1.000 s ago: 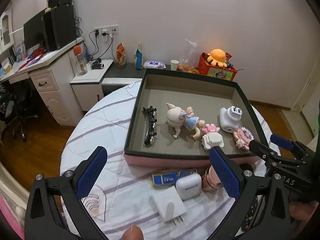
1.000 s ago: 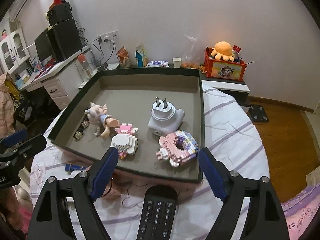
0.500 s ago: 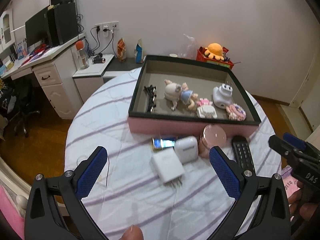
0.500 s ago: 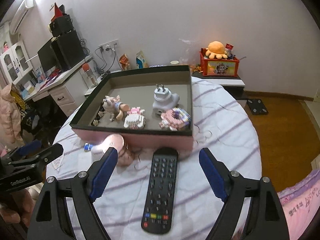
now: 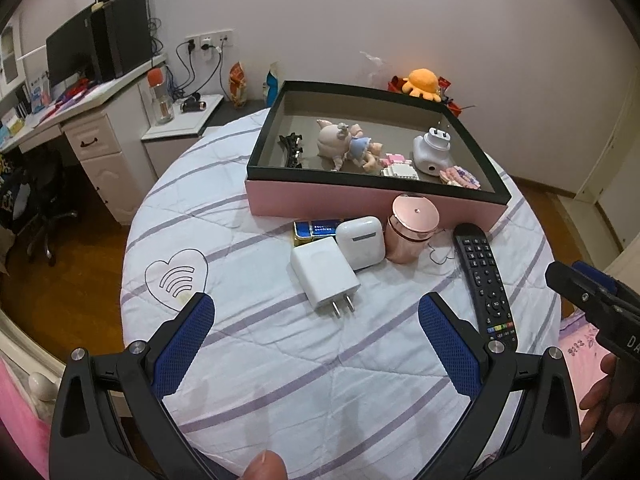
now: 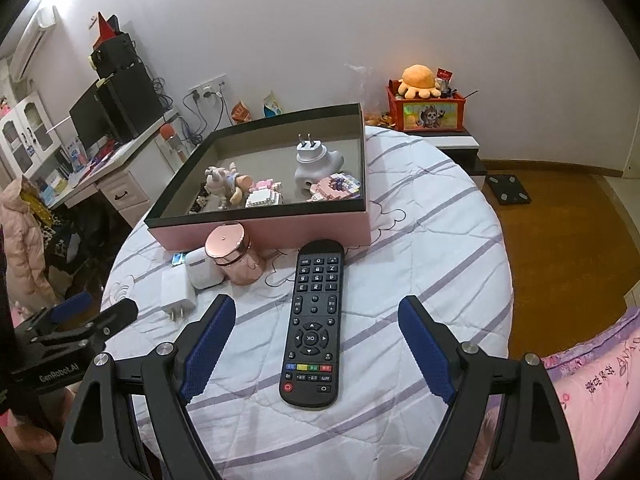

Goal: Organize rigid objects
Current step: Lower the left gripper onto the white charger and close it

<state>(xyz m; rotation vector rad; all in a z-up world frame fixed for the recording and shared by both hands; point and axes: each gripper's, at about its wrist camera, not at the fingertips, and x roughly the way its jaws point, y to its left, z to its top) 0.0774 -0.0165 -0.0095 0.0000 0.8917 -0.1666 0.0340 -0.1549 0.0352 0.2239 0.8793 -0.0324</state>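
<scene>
On the round surface (image 6: 440,240), covered with a white quilted cloth with purple stripes, a pink box with a black rim (image 5: 372,200) sits at the far side. Inside it lie a black hair clip (image 5: 291,147), a small doll (image 5: 347,147), a white block figure (image 5: 400,168), a white plug adapter (image 5: 432,150) with its prongs up, and a pink block ring (image 5: 460,176).

Just in front of the box's near wall stand a rose-gold round canister (image 5: 412,228), a white earbud case (image 5: 360,242) touching it on the left, a blue-and-gold flat packet (image 5: 312,230) behind the case, and a white wall charger (image 5: 325,274) lying flat with prongs toward the camera. The black remote control (image 6: 314,324) lies to the right of the canister, its length running near to far; its round centre key reads "OK", and it has a row of coloured buttons near its close end.

The left tongs (image 5: 316,340) stand wide apart over bare cloth near the charger, holding nothing. The right tongs (image 6: 316,344) are also spread wide, one finger on each side of the remote without touching it. In the right wrist view the left tool's side reads "GenRobot.AI". A pink fabric at the lower right carries lettering too small to read.
</scene>
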